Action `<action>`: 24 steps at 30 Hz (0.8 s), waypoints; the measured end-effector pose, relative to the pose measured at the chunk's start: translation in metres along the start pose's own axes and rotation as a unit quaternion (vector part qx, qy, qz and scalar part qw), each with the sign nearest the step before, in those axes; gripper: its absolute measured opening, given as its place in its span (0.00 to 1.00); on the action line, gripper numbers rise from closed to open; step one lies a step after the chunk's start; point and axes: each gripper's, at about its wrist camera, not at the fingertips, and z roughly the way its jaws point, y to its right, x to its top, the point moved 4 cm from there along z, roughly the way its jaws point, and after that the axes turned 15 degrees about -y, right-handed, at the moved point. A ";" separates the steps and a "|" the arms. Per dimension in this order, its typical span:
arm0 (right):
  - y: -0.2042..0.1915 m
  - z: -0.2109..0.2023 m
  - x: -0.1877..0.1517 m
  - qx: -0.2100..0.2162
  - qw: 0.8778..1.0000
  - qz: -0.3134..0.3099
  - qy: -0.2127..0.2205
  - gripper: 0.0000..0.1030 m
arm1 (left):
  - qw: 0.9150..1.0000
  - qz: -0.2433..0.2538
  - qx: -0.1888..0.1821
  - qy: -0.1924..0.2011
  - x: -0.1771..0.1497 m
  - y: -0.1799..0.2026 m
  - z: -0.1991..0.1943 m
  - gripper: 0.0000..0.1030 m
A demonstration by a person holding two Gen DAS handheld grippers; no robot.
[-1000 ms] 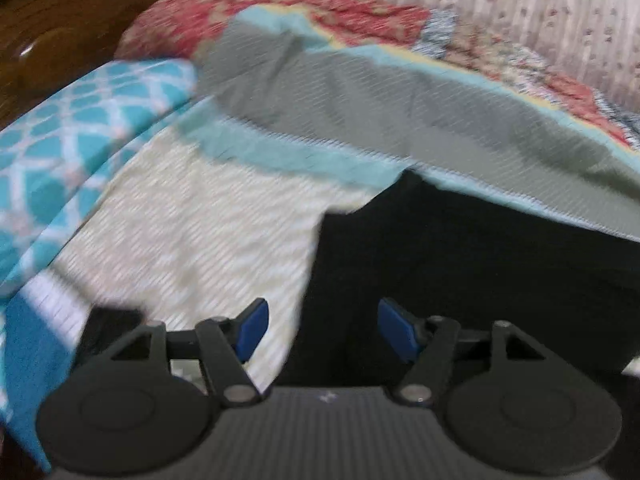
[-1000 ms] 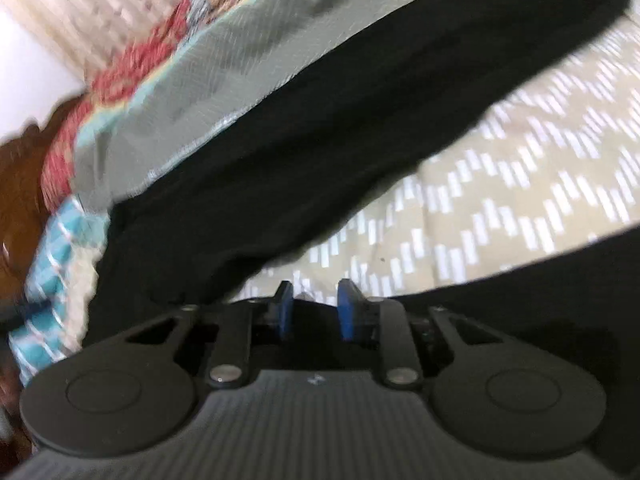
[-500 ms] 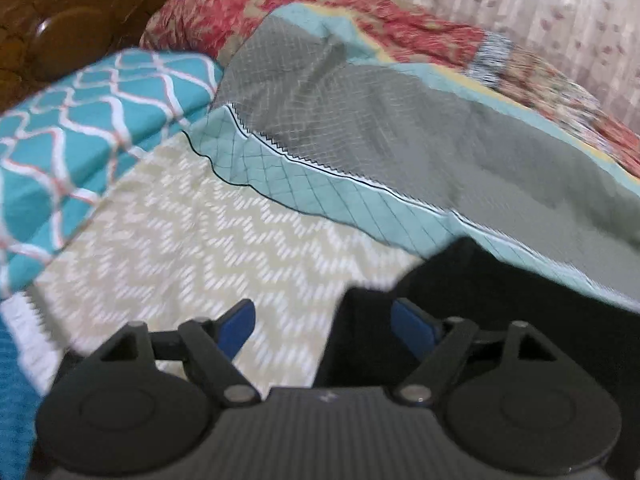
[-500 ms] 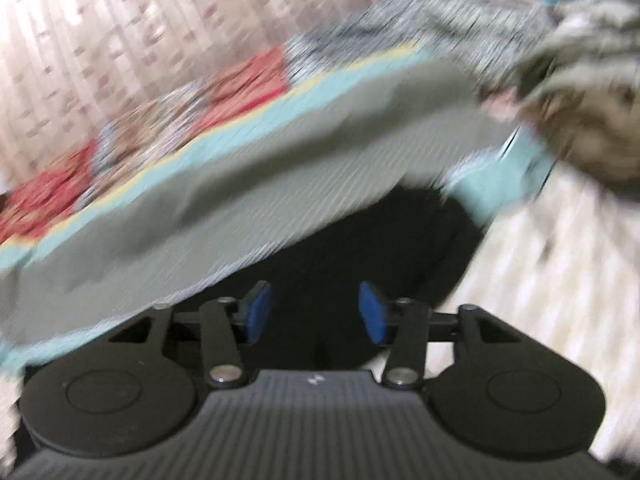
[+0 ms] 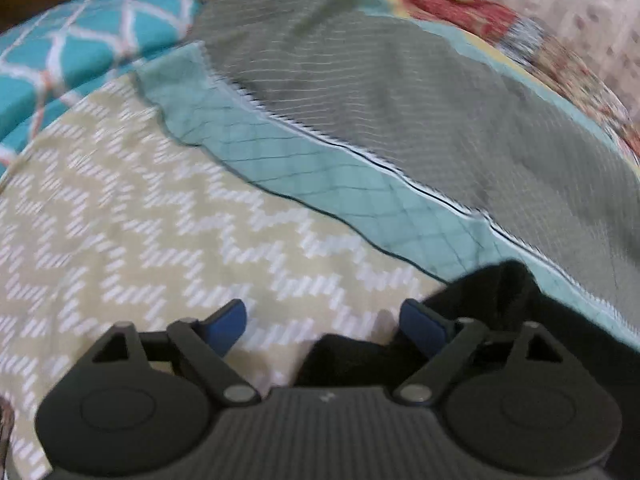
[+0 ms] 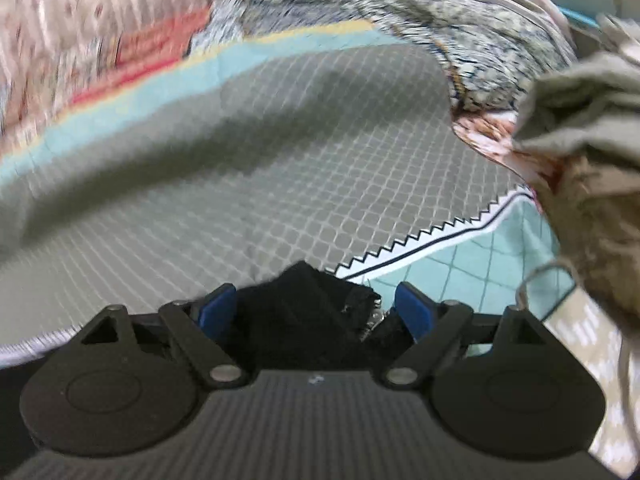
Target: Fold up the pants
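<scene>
Having just opened, both tools left [image 5: 324, 326], right [image 6: 316, 310] released black pants [image 6: 304, 312].

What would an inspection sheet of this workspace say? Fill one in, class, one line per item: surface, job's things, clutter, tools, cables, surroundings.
Surface: beige zigzag bedsheet, partly covered by a grey and teal quilt.
Job's things: black pants on the bed, lying partly over the quilt's edge.
Clutter: heap of crumpled clothes at the right; teal patterned pillow at the left.
Tools: left tool open, pants' edge beneath it; right tool open, pants between the pads, not pinched. Both have just been opening.
Cables: a thin cord hangs from the heap.
Surroundings: floral fabric behind the bed.
</scene>
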 end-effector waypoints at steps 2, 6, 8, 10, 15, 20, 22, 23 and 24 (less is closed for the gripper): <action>-0.006 0.007 -0.004 -0.023 0.999 -0.033 -0.016 0.68 | 0.999 0.035 -0.029 -0.005 -0.007 0.015 -0.003 0.86; -0.011 -0.004 -0.011 -0.032 0.997 -0.069 0.001 0.34 | 0.997 0.076 -0.035 0.003 -0.020 0.032 -0.013 0.89; -0.012 -0.011 -0.012 -0.049 0.996 -0.072 0.017 0.33 | 0.997 0.076 -0.022 0.002 -0.025 0.030 -0.016 0.78; -0.009 -0.019 -0.009 -0.056 0.996 -0.062 0.040 0.32 | 0.996 0.083 0.012 0.011 -0.030 0.029 -0.018 0.44; -0.005 -0.024 -0.004 -0.065 0.995 -0.034 0.069 0.32 | 0.992 0.068 0.081 0.061 -0.016 0.028 -0.032 0.32; 0.004 -0.010 0.003 -0.068 0.996 0.011 0.064 0.34 | 0.995 -0.034 0.088 0.032 0.012 0.005 0.000 0.42; 0.000 0.016 -0.003 -0.097 0.995 -0.003 0.028 0.40 | 0.987 -0.004 0.153 0.041 0.009 0.017 0.015 0.58; -0.005 0.015 -0.008 -0.116 0.992 -0.017 0.052 0.50 | 0.984 0.007 0.171 0.045 0.008 0.024 0.014 0.59; -0.008 0.014 -0.009 -0.139 0.988 -0.029 0.057 0.64 | 0.982 0.016 0.182 0.045 0.008 0.029 0.012 0.62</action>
